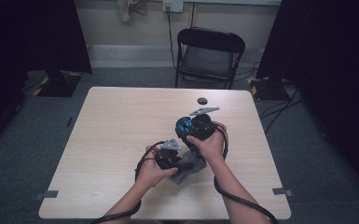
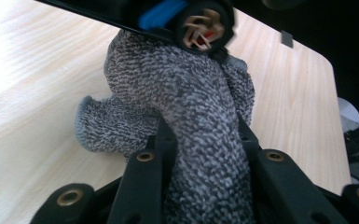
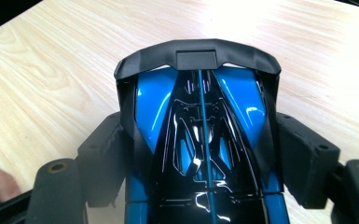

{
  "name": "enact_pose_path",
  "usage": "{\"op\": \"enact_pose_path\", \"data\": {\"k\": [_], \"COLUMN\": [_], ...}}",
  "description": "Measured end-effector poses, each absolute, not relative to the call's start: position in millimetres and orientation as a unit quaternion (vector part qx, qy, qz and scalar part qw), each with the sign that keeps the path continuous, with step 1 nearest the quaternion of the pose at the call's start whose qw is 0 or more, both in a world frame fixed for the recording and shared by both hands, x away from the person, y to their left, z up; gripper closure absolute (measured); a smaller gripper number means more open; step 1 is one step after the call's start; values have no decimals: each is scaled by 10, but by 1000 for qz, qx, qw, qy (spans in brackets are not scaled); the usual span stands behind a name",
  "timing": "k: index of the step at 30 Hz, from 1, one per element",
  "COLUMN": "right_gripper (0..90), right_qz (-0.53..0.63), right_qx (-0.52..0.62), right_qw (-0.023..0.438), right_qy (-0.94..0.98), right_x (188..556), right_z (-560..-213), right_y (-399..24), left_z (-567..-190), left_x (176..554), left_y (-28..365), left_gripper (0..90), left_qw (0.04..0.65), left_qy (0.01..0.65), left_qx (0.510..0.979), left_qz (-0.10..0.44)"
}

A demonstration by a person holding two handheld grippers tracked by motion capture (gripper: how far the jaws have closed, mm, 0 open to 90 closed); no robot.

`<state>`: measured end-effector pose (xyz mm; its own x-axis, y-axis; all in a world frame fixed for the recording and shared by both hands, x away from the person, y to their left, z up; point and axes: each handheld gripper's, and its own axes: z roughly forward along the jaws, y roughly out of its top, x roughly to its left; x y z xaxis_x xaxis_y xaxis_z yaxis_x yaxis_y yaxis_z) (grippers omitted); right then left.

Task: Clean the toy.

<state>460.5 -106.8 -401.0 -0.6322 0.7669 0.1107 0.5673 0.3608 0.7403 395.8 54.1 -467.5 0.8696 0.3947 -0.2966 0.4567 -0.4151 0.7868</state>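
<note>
While the right claw [image 3: 200, 154] clamps the glossy, rigid, likely slippery toy car [image 3: 200, 140] by its flanks, the left claw [image 2: 200, 154] pinches the soft, limp grey cloth [image 2: 186, 107] bunched between its jaws.

Left claw [image 1: 170, 158]: black body, grey three-cornered plate on top, black cable trailing back along the forearm. Right claw [image 1: 196, 128]: same build, grey plate, thick black cable looping past the wrist. Jaws matte black, angular, with brass-ringed screw holes. Forearms bare, no sleeves.
</note>
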Motion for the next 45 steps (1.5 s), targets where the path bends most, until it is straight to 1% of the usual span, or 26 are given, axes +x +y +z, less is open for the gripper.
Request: {"op": "enact_pose_path", "data": {"k": [5, 8, 15, 16, 23, 32, 37, 45], "right_gripper": [260, 260, 260, 260, 260, 259, 259, 258], "right_qz": [392, 389, 375, 371, 339, 325, 312, 301], "right_qx": [419, 424, 435, 437, 462, 485, 490, 485], "right_qw": [124, 127, 137, 138, 145, 144, 156, 170], "right_qy": [809, 808, 807, 808, 807, 799, 799, 803], "right_x": [4649, 4677, 4702, 4702, 4735, 4821, 4904, 4970], "right_z": [-4021, -4019, -4054, -4066, -4293, -4558, -4645, -4776], "right_y": [-1164, -1254, -1531, -1560, -1851, -2035, -2138, -2223], "left_z": [-4695, -4672, -4569, -4556, -4575, -4627, -4667, -4766], "left_x": [3926, 3943, 4088, 4124, 4269, 4439, 4541, 4615], "left_y": [544, 625, 1049, 1159, 1627, 1931, 2078, 2181], "left_gripper": [715, 714, 714, 714, 712, 710, 705, 694], "left_qw": [467, 464, 455, 450, 425, 409, 393, 385], "left_qy": [242, 243, 282, 294, 344, 377, 390, 407], "left_qx": [849, 851, 845, 843, 836, 827, 826, 821], "left_qz": [-44, -43, 5, 16, 53, 80, 105, 113]}}
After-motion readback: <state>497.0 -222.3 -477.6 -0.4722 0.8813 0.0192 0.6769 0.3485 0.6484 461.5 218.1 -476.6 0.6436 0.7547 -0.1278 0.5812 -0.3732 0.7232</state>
